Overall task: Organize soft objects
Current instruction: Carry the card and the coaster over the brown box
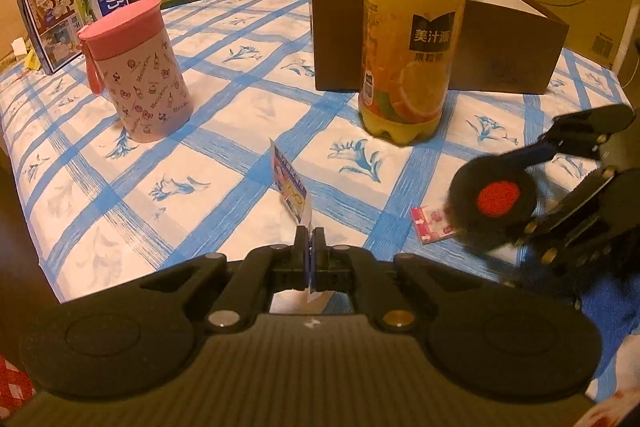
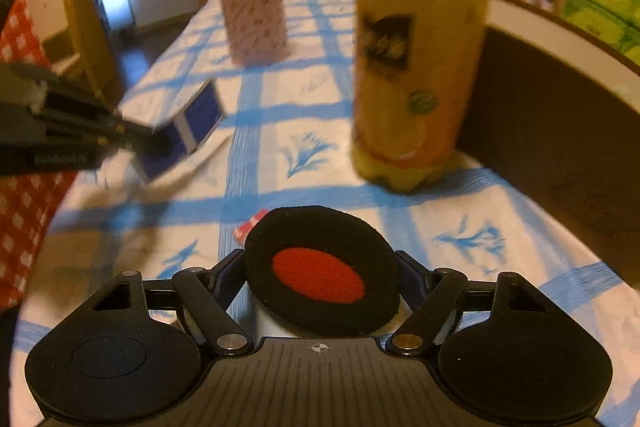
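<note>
The left gripper [image 1: 309,247] is clenched on the edge of a small blue-and-white tissue packet [image 1: 291,193], a thin soft pack that stands edge-on above its fingers, lifted off the blue-checked tablecloth [image 1: 224,155]. The right gripper [image 2: 320,291] holds a round black foam pad with a red center [image 2: 320,273], fingers closed against its sides; the pad tilts flat in front of that camera. A small pink-and-white packet [image 1: 434,223] lies flat on the cloth, just beside and partly under the pad as seen from the left wrist. An open brown box [image 1: 338,27] with a white lining stands behind the orange juice bottle [image 1: 412,39]; its inside is hidden. A pink-lidded cup [image 1: 138,67] stands closed, well to the left.
</note>
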A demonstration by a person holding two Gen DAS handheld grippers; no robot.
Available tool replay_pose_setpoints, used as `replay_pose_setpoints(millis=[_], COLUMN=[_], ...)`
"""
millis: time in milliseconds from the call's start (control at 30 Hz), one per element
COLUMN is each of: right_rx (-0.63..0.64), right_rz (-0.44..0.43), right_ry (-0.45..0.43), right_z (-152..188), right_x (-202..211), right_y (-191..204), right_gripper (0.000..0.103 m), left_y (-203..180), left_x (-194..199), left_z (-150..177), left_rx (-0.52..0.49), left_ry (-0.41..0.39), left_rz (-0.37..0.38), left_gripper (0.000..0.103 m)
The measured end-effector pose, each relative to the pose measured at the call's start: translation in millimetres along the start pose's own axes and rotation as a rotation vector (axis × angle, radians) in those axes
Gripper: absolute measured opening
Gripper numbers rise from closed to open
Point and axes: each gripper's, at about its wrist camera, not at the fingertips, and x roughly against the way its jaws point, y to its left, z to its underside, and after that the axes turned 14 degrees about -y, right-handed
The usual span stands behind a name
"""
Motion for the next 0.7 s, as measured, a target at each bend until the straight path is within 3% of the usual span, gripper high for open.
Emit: replay_pose_setpoints(millis=[300,533,700], right_rx=[-0.104,-0.112,-0.113], right_rz=[0.031,0.097,0.147], right_ry=[-0.121,-0.207,-0.269], right_z=[-41,-87,-122], right_x=[61,89,91], right_y=[-55,-101,-129], right_gripper=[0.077,0.077,0.077], left_y=[2,11,20], left_x=[4,-4,-20], left_z=[-26,-86,-134], left_rx=[-0.06,-0.118,-0.105], left_ry=[-0.045,-0.139,-0.218], left_rz=[0.013,0.041,0.082], left_gripper=[0.0,0.0,0.0])
